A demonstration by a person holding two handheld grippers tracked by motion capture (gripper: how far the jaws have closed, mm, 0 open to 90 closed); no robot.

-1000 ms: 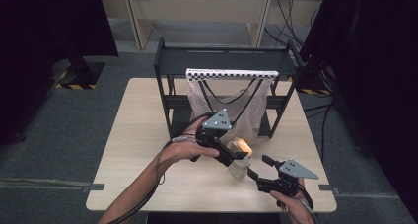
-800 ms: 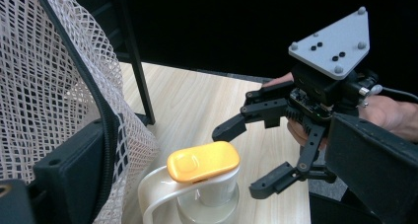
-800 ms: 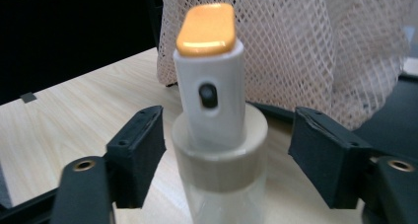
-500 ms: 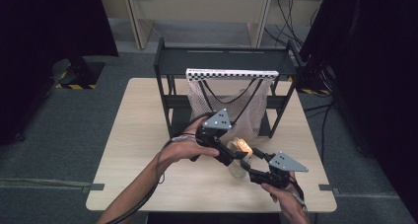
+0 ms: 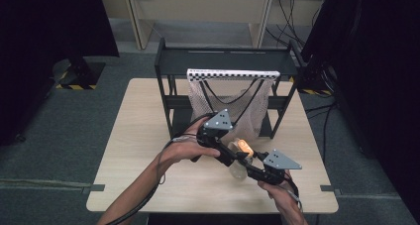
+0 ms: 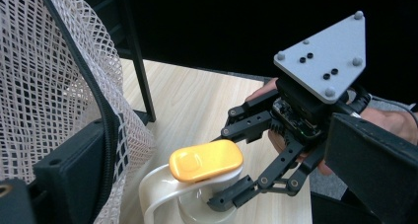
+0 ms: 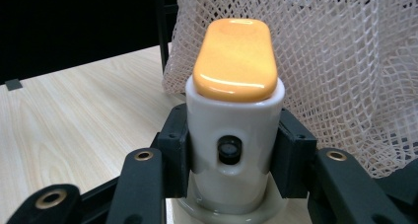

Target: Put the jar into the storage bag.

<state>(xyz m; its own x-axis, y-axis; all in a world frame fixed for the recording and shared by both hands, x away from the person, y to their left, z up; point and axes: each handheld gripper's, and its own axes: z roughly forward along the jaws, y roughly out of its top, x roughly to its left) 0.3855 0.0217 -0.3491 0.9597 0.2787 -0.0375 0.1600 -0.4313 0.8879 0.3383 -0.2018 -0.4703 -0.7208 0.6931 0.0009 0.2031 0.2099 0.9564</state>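
White container (image 7: 231, 130) with rounded orange cap (image 7: 234, 54), upright on the wooden table (image 5: 143, 136), near its front edge and just in front of the hanging mesh bag (image 5: 233, 103). Small dark round opening in the container's wall, facing the right gripper's camera; curved white handle on the side seen in the left gripper view. Pinched at mid-height by the right gripper (image 5: 246, 168), one black jaw pressed flat against each side of the white wall. Flanked by the left gripper (image 5: 232, 154), jaws spread wide to either side and clear of it, one jaw close against the mesh. Each gripper topped by a grey three-cornered plate and held in a hand: left hand (image 5: 185, 148), right hand (image 5: 280, 190). Mesh bag hung from a checkered strip (image 5: 233, 75) on a black rack (image 5: 225, 61) at the table's far half. Grey floor around the table.
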